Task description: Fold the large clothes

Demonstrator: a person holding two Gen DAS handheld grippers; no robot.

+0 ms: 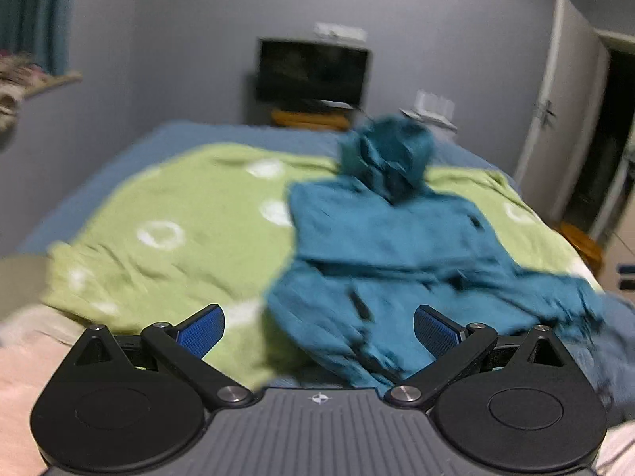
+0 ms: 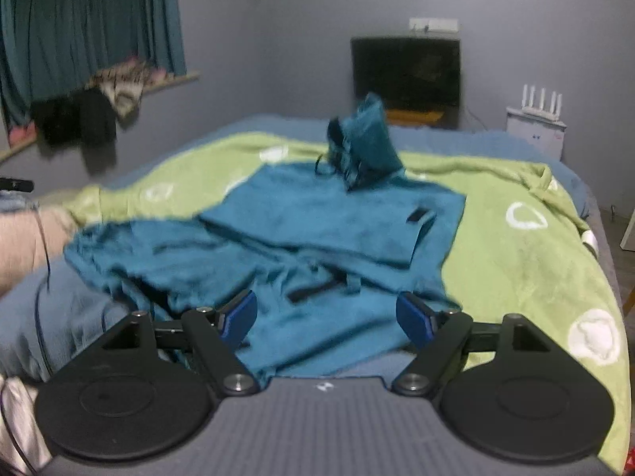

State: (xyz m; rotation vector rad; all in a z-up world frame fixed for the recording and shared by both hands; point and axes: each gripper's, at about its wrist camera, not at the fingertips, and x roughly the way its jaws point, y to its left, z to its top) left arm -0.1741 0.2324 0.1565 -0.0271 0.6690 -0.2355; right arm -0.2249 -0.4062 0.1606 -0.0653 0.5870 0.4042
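Observation:
A teal hooded garment (image 1: 381, 254) lies spread and partly folded on a green blanket (image 1: 190, 214) on the bed, its hood (image 1: 389, 154) bunched up at the far end. It also shows in the right wrist view (image 2: 317, 230), hood (image 2: 365, 142) upright. My left gripper (image 1: 319, 331) is open and empty, above the garment's near hem. My right gripper (image 2: 326, 317) is open and empty, over the garment's near edge. Both views are blurred.
The green blanket (image 2: 516, 246) with white rings covers a blue bed (image 2: 476, 139). A television (image 2: 406, 71) stands at the far wall, a white router (image 2: 541, 103) on a box to its right. Curtains and clothes hang at left (image 2: 91, 31). A door (image 1: 555, 111) stands open at right.

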